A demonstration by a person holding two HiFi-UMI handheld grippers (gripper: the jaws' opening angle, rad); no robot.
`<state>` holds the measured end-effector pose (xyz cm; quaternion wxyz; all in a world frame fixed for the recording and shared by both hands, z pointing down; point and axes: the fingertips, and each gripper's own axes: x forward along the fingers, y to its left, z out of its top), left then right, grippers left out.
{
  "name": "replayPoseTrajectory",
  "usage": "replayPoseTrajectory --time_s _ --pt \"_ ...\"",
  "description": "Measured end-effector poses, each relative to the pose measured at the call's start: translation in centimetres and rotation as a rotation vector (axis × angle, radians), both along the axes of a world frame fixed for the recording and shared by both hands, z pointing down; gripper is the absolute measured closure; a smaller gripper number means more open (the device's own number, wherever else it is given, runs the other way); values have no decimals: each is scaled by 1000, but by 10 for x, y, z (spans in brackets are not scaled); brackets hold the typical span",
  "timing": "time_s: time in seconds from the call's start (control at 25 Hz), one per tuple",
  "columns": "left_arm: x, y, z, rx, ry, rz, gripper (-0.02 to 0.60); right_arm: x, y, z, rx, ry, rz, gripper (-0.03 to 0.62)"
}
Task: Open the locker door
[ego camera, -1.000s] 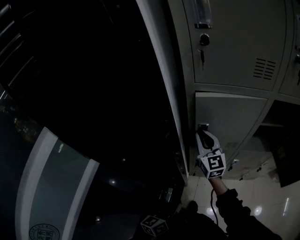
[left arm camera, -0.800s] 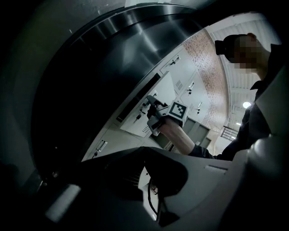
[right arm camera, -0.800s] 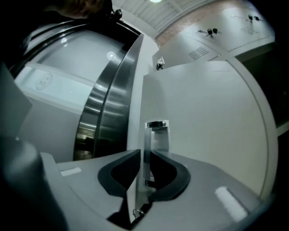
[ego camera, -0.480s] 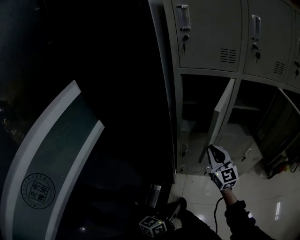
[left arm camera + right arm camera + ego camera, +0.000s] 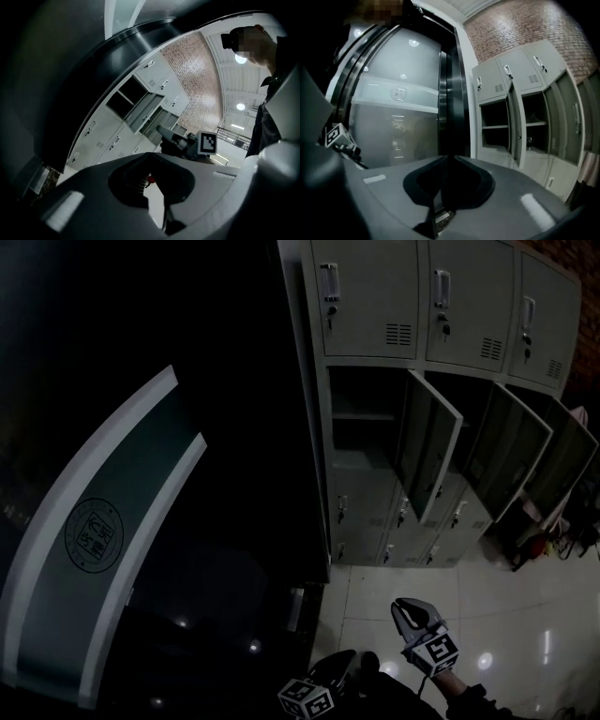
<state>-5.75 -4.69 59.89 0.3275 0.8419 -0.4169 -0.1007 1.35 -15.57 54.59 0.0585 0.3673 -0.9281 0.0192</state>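
Observation:
A grey locker bank (image 5: 375, 296) stands at the upper right of the head view. In its middle row the left door (image 5: 427, 456) hangs wide open, showing a dark compartment (image 5: 361, 432). The same door (image 5: 516, 126) shows edge-on in the right gripper view. My right gripper (image 5: 401, 606) hangs low over the floor, well away from the door. Its jaws are closing, their tips meet, and nothing is between them. My left gripper (image 5: 151, 154) is shut and holds nothing. Only its marker cube (image 5: 307, 699) shows in the head view, at the bottom edge. The left gripper view also shows the right gripper (image 5: 164, 131).
Two more middle-row doors (image 5: 511, 451) (image 5: 562, 465) stand open to the right. A dark curved glass wall (image 5: 94, 531) with a white band and a round emblem fills the left. Glossy floor tiles (image 5: 506, 615) lie in front of the lockers. A person (image 5: 267, 93) is at the right of the left gripper view.
The locker door has swung from closed to wide open. My right gripper left the door's handle and dropped away toward the floor. The head view pulled back from the lockers.

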Motion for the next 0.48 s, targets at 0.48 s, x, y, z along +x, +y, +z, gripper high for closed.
replayPoseTrajectory --time_s 0.48 --pt "87 73 6 3 -89 87 566 96 154 3 -61 -19 46 513"
